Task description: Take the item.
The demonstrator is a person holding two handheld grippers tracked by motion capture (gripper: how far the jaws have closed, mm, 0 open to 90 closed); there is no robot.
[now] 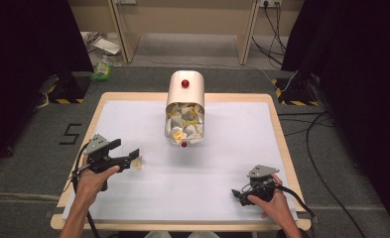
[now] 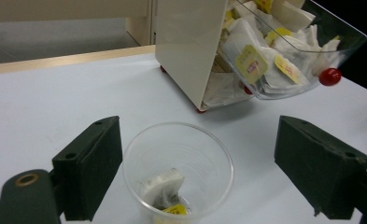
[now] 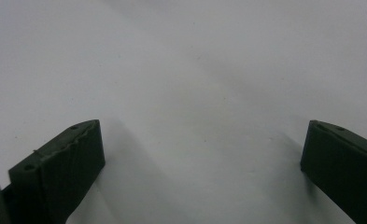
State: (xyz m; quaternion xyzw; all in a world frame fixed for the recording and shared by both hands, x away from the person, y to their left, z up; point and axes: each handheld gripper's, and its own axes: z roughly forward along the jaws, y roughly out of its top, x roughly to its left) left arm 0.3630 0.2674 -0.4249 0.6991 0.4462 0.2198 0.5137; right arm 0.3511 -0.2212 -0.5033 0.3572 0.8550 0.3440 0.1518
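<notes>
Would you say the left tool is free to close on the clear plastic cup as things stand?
Probably yes: the left tool stands open with the clear plastic cup upright between its jaws, nothing between them and its wall. The tea bag lies inside.

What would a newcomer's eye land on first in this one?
Probably the cream dispenser box at the far middle of the table, its clear front flap open on a heap of tea bags. Next, the clear plastic cup near the left edge, one tea bag lying in its bottom, between the wide-open left tongs. The right tongs rest open near the table's front right.
</notes>
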